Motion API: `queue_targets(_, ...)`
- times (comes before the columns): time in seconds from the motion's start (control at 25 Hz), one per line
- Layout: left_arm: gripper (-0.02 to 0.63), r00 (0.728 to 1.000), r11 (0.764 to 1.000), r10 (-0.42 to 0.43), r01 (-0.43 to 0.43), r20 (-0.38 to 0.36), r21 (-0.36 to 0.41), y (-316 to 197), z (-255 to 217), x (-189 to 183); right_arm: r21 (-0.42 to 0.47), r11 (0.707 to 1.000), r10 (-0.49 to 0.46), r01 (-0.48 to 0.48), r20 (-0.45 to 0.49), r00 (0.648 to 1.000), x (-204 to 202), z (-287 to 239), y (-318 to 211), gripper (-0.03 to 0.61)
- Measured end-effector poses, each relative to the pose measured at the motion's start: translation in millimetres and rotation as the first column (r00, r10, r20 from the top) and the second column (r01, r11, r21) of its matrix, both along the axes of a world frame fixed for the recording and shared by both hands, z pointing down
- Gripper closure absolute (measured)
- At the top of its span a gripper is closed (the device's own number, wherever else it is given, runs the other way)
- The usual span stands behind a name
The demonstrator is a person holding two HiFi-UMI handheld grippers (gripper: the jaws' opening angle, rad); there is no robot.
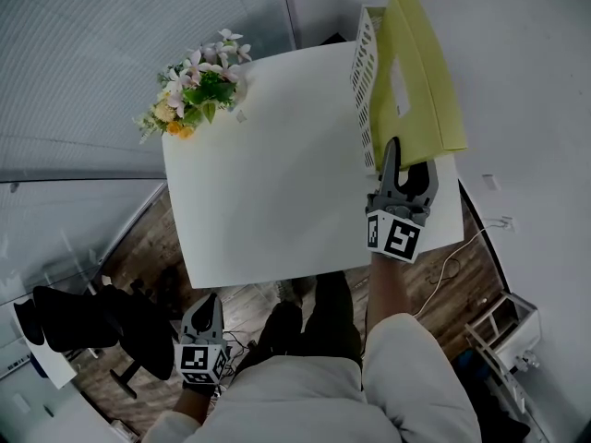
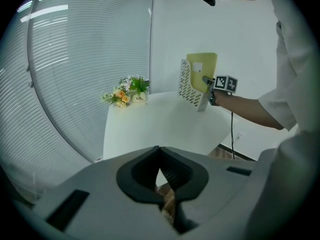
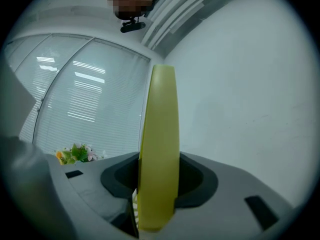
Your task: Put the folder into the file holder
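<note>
Head view puts the yellow-green folder upright at the 1 o'clock corner of the surface, just beside the perforated wall of the white file holder. I cannot tell whether its bottom edge is already inside. Trouble would likely come from that edge snagging the rim: the light file holder stands near the 3 o'clock edge with nothing steadying it, and could tip or slide off. The right tongs are clamped on the folder's near lower edge, held part-way apart by its thickness. The left tongs are closed together and empty, low at 7 o'clock off the surface.
</note>
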State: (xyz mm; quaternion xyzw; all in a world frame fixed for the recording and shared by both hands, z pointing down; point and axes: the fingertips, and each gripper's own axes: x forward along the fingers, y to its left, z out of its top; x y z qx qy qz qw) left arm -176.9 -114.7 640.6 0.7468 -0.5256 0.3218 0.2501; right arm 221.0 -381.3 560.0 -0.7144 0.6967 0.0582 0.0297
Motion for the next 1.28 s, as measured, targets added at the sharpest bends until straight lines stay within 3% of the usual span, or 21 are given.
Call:
queue_targets(0.68,0.606,1.000,1.000,-0.006,0.006,-0.026,0.010,-7,2,-3,-0.139,0.990,-0.004,-0.011,-0.106,0.994,-13,38,-2,0.339)
queue_targets(0.84,0.606,0.999,1.000,-0.006,0.007,-0.039,0.024,-10,-1,-5,-0.156,0.988,-0.005,-0.010,-0.092,0.996,-13,35,0,0.267)
queue_targets(1.04,0.606,0.998,0.998,-0.002,0.006,-0.063,0.055,-16,-10,-9,-0.156,0.987,0.008,-0.023,-0.098,0.995,-8,18,11,0.236)
queue_targets(1.28,0.606,0.995,0.993,0.017,-0.005,-0.098,0.120,-24,-30,-9,-0.094,0.995,0.012,-0.025,-0.135,0.991,-2,-42,33,0.216)
